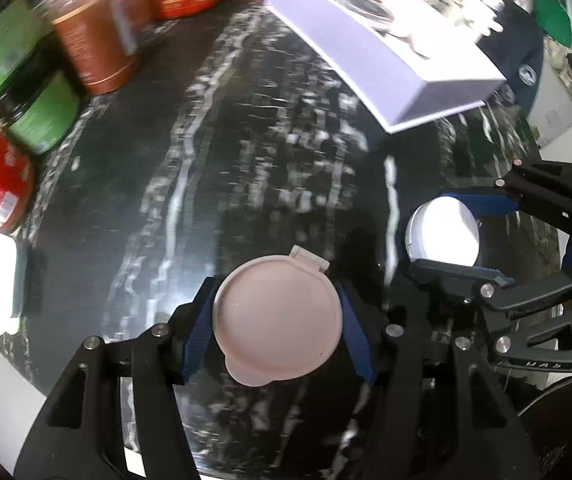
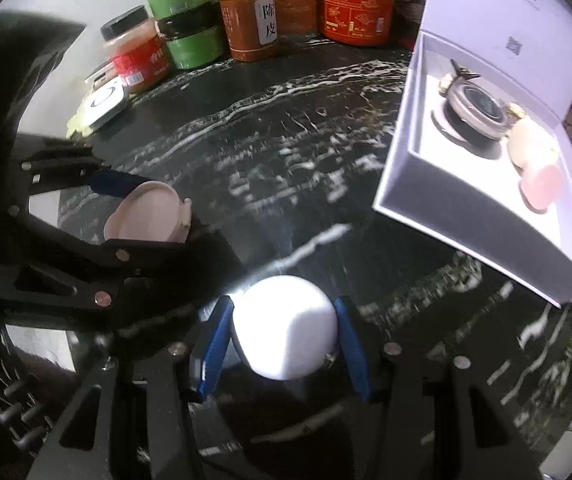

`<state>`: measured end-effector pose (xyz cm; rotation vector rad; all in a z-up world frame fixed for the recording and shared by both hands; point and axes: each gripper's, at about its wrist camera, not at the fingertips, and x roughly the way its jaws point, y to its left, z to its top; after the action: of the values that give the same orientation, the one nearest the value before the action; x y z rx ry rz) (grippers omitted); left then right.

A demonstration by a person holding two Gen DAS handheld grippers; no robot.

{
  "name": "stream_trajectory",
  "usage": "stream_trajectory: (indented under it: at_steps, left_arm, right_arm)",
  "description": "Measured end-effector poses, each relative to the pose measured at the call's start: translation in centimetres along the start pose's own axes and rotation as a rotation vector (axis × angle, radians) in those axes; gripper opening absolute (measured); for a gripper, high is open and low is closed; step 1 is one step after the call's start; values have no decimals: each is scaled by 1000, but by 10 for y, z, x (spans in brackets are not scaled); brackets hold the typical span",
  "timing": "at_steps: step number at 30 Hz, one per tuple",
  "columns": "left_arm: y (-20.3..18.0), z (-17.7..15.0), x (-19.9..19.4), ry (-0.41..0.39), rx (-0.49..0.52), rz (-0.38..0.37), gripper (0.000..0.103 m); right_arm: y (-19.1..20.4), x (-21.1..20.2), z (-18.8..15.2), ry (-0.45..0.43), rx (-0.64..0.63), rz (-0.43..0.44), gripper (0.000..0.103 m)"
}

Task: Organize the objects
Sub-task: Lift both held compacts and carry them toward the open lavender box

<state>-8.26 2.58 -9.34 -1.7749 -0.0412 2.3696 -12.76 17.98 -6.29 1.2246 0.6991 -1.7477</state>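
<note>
Pressed between the blue pads of the left hand-held gripper (image 1: 278, 320) is a round pink case (image 1: 278, 316), and it is held above the dark marbled table (image 1: 214, 152). Just to its right, a round white case (image 2: 284, 326) is pinched the same way by the right hand-held gripper (image 2: 284, 336). Both cases are gripped, not let go.

Far on the right an open white box (image 2: 481, 216) is seen, with its lid standing up. Inside it a dark round tin (image 2: 473, 114) and a pink puff (image 2: 541, 186) are already laid, so part of the tidying looks done. Some room is left in the box near its front wall.

The two cases are still well apart from the box, so they probably have to be carried over and set inside. A row of jars (image 2: 246, 20) is lined up at the far edge and may not need moving.
</note>
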Motion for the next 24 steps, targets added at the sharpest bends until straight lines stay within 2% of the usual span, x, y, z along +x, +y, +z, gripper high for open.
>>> stream_trajectory:
  at_steps: [6, 8, 12, 17, 18, 20, 22, 24]
  left_arm:
    - [-27, 5, 13, -14, 74, 6, 57]
    - [-28, -8, 2, -19, 77, 11, 57]
    - [-28, -8, 1, -28, 54, 22, 58]
    - [-26, -14, 0, -51, 26, 9, 69]
    - [-26, -14, 1, -58, 25, 17, 70]
    - [-28, -16, 2, -65, 28, 37, 72]
    - [-28, -18, 1, -72, 33, 40, 72]
    - [-28, -19, 0, -74, 35, 46, 66]
  right_arm:
    - [-6, -7, -20, -15, 69, -1, 53]
    - [-7, -5, -24, -4, 87, -8, 56]
    - [-10, -4, -32, -17, 122, -7, 60]
    - [-9, -4, -35, -37, 132, 5, 60]
    - [-9, -5, -35, -41, 129, 12, 60]
    - [-8, -5, -34, -49, 122, 24, 52]
    - [-6, -5, -33, -43, 113, 25, 52]
    - [-5, -8, -34, -42, 113, 28, 52]
